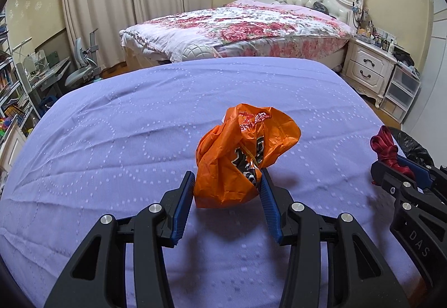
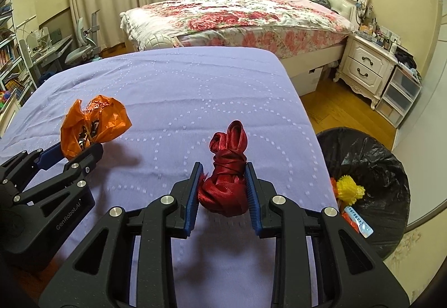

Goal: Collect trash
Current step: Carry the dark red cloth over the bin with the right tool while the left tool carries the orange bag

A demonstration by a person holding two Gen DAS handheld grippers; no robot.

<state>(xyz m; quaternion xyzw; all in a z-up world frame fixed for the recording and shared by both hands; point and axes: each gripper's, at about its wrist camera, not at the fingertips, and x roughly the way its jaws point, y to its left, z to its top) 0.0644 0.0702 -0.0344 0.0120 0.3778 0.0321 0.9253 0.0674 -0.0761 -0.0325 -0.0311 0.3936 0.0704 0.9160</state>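
Note:
A crumpled orange plastic bag (image 1: 240,157) is held between the fingers of my left gripper (image 1: 227,182), lifted a little above the purple-covered table (image 1: 125,140). It also shows in the right wrist view (image 2: 92,123), with the left gripper (image 2: 69,153) shut on it. My right gripper (image 2: 223,174) is shut on a knotted dark red ribbon bundle (image 2: 226,176), also just above the cloth. The ribbon bundle (image 1: 387,150) and right gripper (image 1: 391,165) show at the right of the left wrist view.
A bin lined with a black bag (image 2: 371,168) stands on the wooden floor right of the table, holding yellow and orange trash (image 2: 349,190). A floral bed (image 2: 237,20), white nightstand (image 2: 366,67) and a desk with chair (image 2: 56,51) lie beyond.

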